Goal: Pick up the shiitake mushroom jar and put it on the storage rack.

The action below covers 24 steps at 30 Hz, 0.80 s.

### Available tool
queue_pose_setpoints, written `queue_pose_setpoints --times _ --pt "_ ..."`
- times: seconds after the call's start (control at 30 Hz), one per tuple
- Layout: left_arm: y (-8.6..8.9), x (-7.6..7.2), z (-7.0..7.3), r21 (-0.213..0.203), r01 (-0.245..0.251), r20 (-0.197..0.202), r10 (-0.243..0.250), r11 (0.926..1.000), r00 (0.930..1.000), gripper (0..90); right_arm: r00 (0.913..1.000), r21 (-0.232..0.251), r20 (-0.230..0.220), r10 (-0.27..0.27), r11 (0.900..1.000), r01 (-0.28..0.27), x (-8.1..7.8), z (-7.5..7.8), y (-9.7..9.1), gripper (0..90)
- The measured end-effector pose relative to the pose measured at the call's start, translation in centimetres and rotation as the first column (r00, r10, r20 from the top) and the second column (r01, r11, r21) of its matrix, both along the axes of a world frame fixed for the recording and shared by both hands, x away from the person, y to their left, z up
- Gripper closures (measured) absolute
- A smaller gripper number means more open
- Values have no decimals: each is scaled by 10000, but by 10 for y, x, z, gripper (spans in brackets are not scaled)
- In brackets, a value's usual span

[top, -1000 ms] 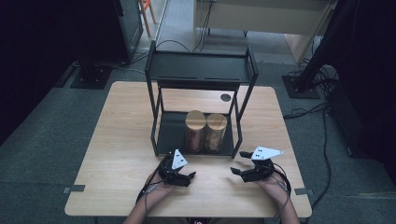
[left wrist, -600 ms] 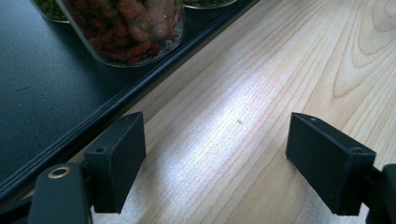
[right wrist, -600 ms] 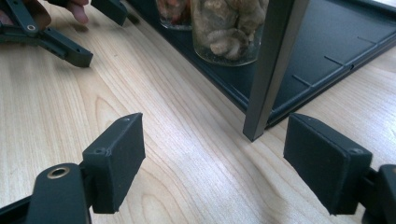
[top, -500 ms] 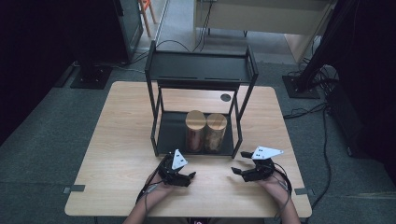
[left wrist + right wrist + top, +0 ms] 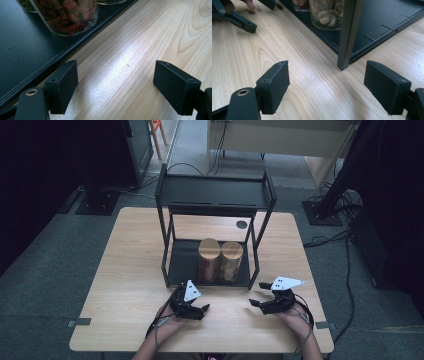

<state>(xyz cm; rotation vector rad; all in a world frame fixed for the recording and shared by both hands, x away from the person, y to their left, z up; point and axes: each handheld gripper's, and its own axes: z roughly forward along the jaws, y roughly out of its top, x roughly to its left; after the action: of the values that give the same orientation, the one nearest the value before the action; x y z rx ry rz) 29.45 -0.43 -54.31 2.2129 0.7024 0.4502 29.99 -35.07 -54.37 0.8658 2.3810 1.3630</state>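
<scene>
Two glass jars with wooden lids stand side by side on the lower shelf of a black two-tier rack (image 5: 215, 195): the left jar (image 5: 209, 255) and the right jar (image 5: 231, 257). In the left gripper view the jar with red contents (image 5: 67, 15) sits just past the shelf's front lip. The jar with pale contents (image 5: 325, 15) stands behind the rack's front leg (image 5: 347, 35). My left gripper (image 5: 204, 311) rests on the table in front of the rack, open and holding nothing (image 5: 116, 75). My right gripper (image 5: 256, 296) lies by the rack's front right corner, open with nothing between its jaws (image 5: 327, 75).
The wooden table (image 5: 130, 270) has bare room left of the rack and along its front edge. A round cable hole (image 5: 242, 224) lies behind the rack. The left gripper (image 5: 234, 17) and a fingertip show far off in the right gripper view.
</scene>
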Motion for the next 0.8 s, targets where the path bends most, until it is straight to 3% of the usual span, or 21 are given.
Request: queue_pose_setpoints --times 0.8 --pt "0 0 0 1 -3 4 3 10000 10000 202 9995 10 -292 -133 9999 134 5 -6 -9 201"
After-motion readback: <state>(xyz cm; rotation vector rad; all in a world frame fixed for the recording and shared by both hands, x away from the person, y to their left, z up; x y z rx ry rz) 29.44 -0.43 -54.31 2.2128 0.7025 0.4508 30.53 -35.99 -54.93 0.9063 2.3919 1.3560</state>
